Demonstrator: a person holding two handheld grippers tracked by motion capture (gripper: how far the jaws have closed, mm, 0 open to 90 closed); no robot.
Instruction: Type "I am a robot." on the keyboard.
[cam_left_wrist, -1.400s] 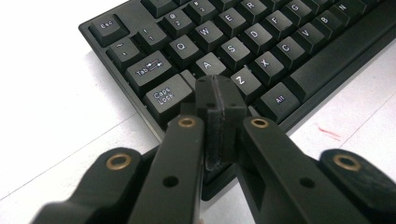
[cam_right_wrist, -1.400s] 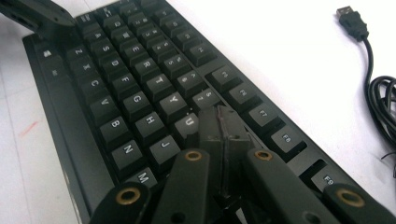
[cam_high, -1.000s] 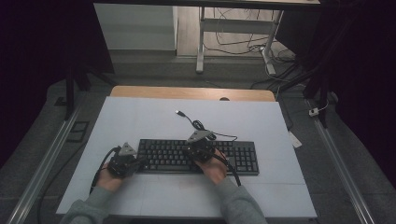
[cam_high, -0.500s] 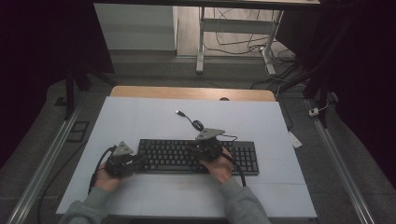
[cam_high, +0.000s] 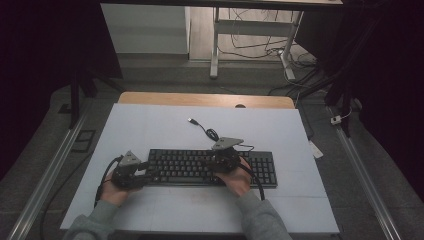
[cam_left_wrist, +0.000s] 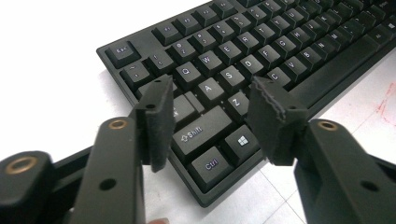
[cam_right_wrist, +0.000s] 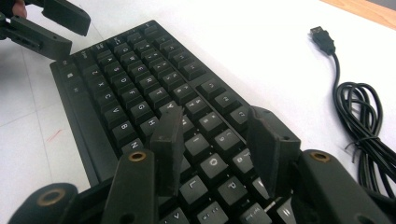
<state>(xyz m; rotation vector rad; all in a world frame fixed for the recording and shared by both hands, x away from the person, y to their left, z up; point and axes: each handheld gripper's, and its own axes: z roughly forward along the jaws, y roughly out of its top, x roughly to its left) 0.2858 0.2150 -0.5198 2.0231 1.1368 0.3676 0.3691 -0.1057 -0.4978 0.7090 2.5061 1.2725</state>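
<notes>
While both of our grippers hover at the black keyboard (cam_high: 210, 168), neither one clamps anything. Our left gripper (cam_high: 142, 172) sits at the keyboard's nine o'clock end, its jaws having just been opening; they stand apart with only air between them, above the Shift and Ctrl corner. Our right gripper (cam_high: 220, 162) hangs over the keys right of centre, toward three o'clock. Its jaws have likewise just been opening and are parted over the letter keys, nothing pinched. The keyboard lies flat on the white table (cam_high: 150, 125), along its six o'clock edge. Its cable (cam_high: 210, 134) coils at twelve o'clock of the right gripper, ending in a loose USB plug (cam_high: 192, 120). Key legends are readable from the left gripper view; from above they blur.
</notes>
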